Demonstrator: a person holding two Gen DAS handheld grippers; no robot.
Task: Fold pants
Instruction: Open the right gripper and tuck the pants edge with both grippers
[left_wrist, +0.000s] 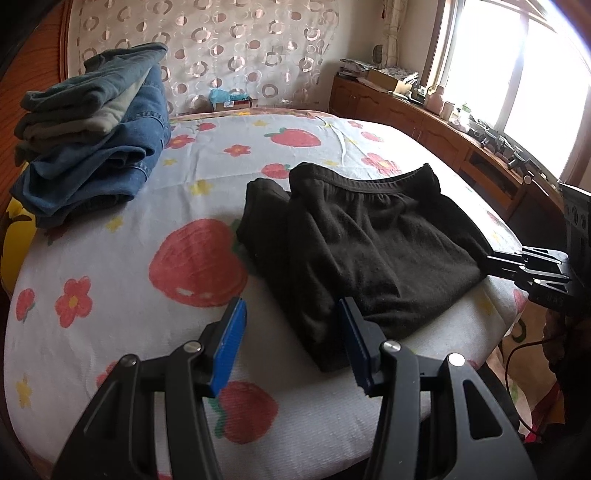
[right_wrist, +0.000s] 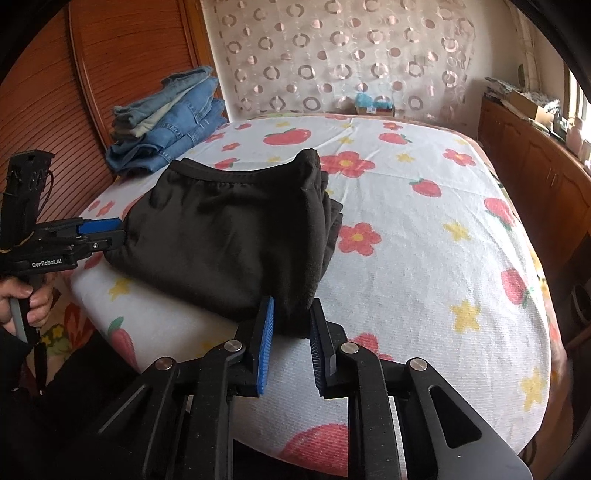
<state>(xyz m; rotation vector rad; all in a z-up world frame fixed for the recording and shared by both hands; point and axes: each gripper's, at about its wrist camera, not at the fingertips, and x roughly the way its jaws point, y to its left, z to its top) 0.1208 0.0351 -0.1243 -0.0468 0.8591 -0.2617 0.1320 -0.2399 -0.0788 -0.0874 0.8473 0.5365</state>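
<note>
The black pants (left_wrist: 369, 240) lie folded into a thick packet near the front edge of the strawberry-print bed (left_wrist: 110, 258), waistband to the far side. My left gripper (left_wrist: 291, 302) stands open over the sheet, its right pad against the packet's near left edge, nothing pinched. In the right wrist view the pants (right_wrist: 229, 236) fill the middle, and my right gripper (right_wrist: 293, 301) is shut on their near right corner, black fabric squeezed between the blue pads. The left gripper (right_wrist: 110, 232) shows at the packet's left corner. The right gripper (left_wrist: 495, 258) appears at the right edge of the left wrist view.
A stack of folded jeans (left_wrist: 92, 147) (right_wrist: 166, 129) sits at the bed's far left by a wooden slatted panel (right_wrist: 129, 55). A wooden cabinet (left_wrist: 424, 122) with clutter runs under the window on the right. A person's hand (right_wrist: 26, 302) grips the left tool's handle.
</note>
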